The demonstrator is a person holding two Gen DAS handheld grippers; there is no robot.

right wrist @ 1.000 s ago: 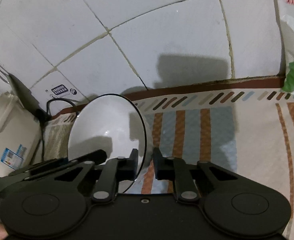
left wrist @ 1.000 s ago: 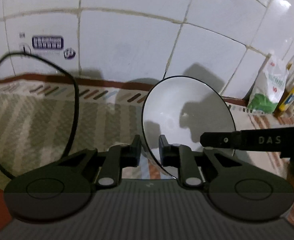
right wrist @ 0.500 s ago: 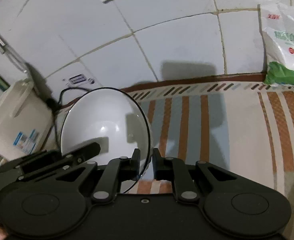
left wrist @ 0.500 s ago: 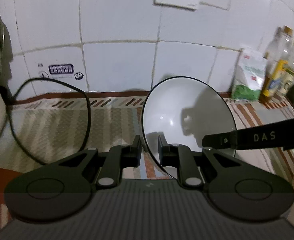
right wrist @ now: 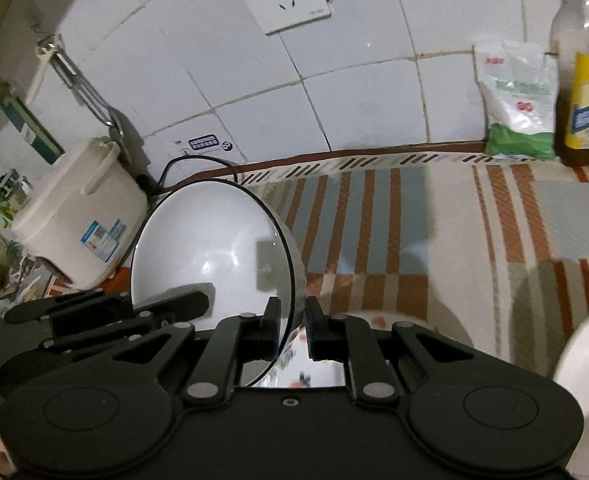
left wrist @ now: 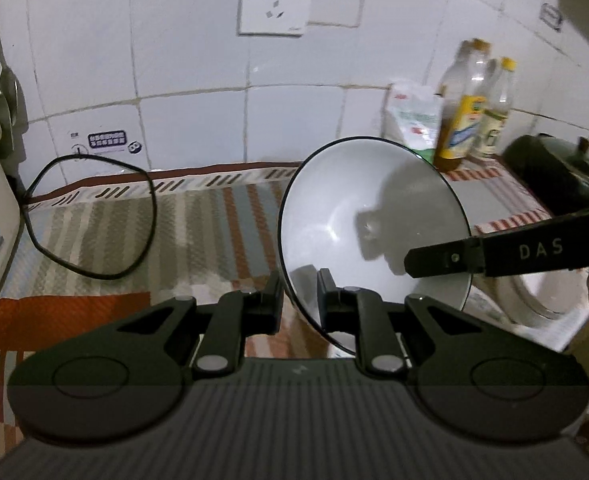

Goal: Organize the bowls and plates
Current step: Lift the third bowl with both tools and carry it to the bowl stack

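**Q:** Jaws, both sides: status?

**A:** Both clamped on one white bowl (left wrist: 370, 220). My left gripper (left wrist: 299, 294) pinches the rim at lower centre of the left wrist view; my right gripper (right wrist: 292, 320) pinches the opposite rim at lower centre of the right wrist view. Each pair of jaws stands narrow, with only the thin dark-edged wall between.

**Q:** Where is the bowl?

**A:** Off the counter, tipped on edge so its hollow faces each camera. It fills centre right of the left view and centre left of the right view. Two grips on opposite rims: my judgement is that this stops a wide, smooth bowl swinging from a single pinch.

**Q:** Surroundings?

**A:** Below lies a striped mat (right wrist: 374, 220). More white crockery (right wrist: 586, 384) shows at the lower right edge of the right view, and another white dish (left wrist: 542, 300) at right of the left view; probably the stack this bowl belongs with, though I cannot tell which. A rice cooker (right wrist: 82, 216) sits at left with its cord (left wrist: 94, 216) looped on the mat. A bag (right wrist: 522, 104) and bottles (left wrist: 458, 108) stand against the tiled wall, upper right.

**Q:** Risk?

**A:** Rim slip if either grip eases first.
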